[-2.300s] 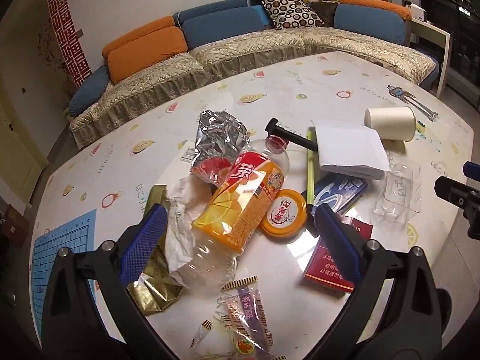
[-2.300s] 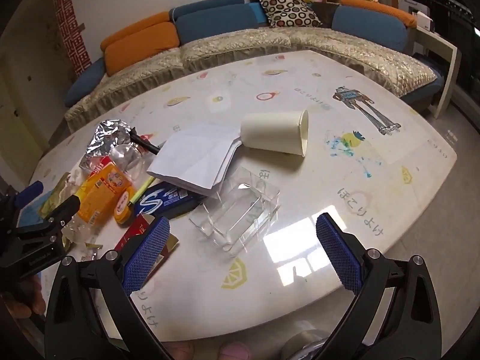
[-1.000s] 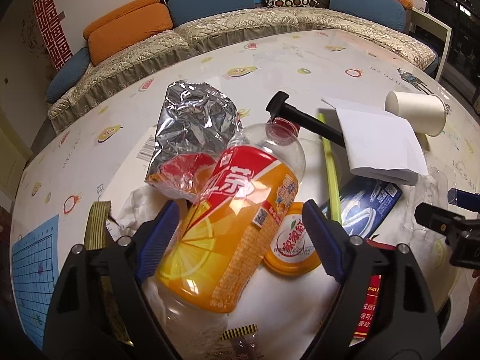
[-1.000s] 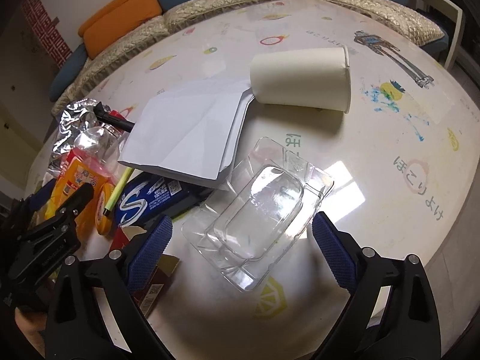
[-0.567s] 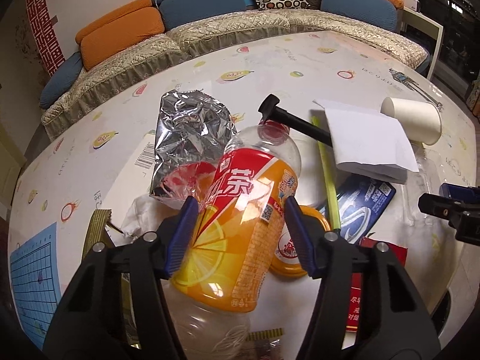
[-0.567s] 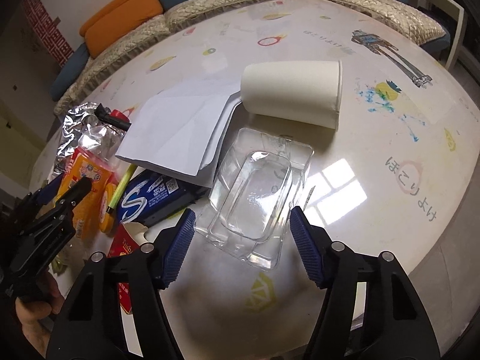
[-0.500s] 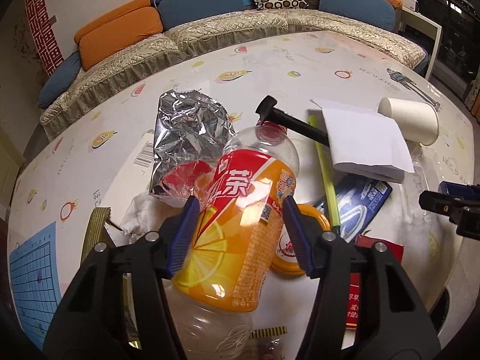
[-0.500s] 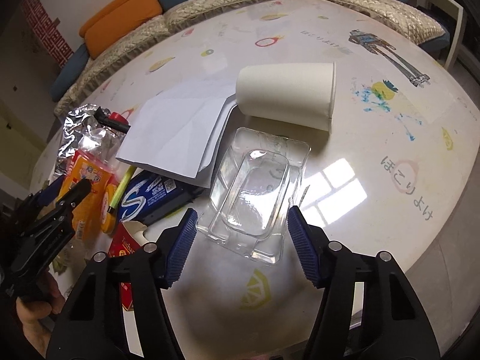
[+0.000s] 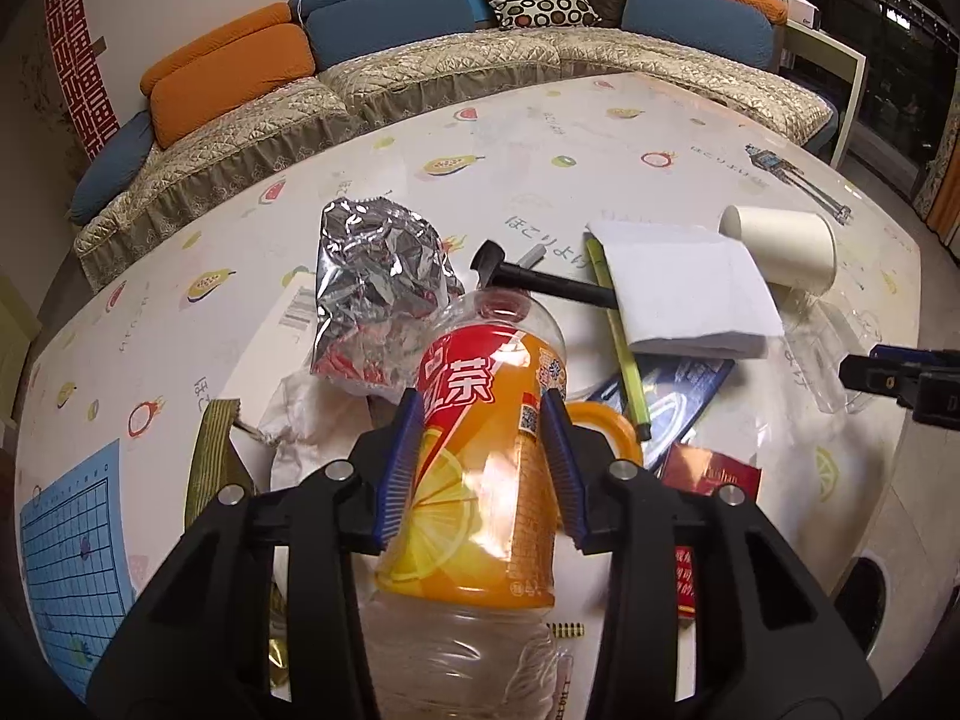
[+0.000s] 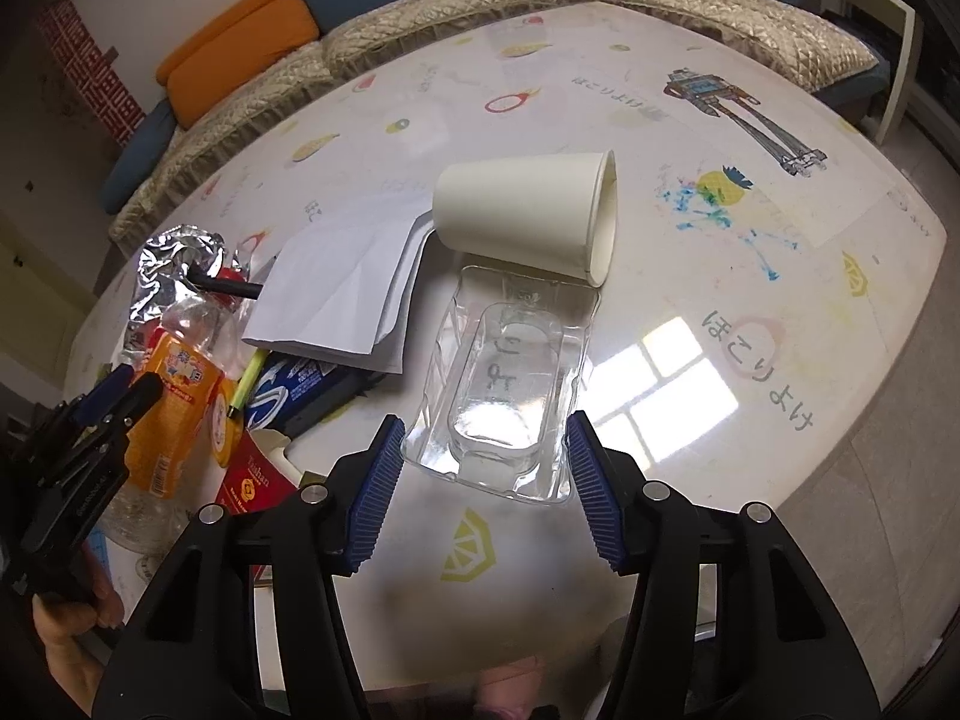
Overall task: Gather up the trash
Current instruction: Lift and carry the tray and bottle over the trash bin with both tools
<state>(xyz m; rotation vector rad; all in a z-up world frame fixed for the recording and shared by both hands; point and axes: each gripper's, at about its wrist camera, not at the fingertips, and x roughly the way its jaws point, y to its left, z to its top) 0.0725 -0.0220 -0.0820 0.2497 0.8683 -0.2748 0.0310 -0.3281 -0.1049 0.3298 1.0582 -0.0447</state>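
My left gripper (image 9: 480, 468) is shut on an empty plastic bottle (image 9: 480, 450) with an orange and red label, its blue pads pressed on both sides of the label. The bottle also shows in the right wrist view (image 10: 171, 396). My right gripper (image 10: 486, 483) has its jaws on either side of a clear plastic tray (image 10: 504, 384), pads close to its edges; I cannot tell whether they touch it. A white paper cup (image 10: 528, 222) lies on its side just behind the tray.
On the round table (image 9: 600, 138) lie a crumpled foil bag (image 9: 378, 276), folded white paper (image 9: 684, 294), a black-handled tool (image 9: 540, 282), a green pen (image 9: 624, 360), a blue gum pack (image 10: 300, 390), a red carton (image 9: 708, 480) and an orange lid (image 9: 600, 426). A sofa (image 9: 420, 60) runs behind.
My left gripper closed onto the orange bottle and lifted it slightly. My right gripper moved in over the clear tray and narrowed its jaws around it.
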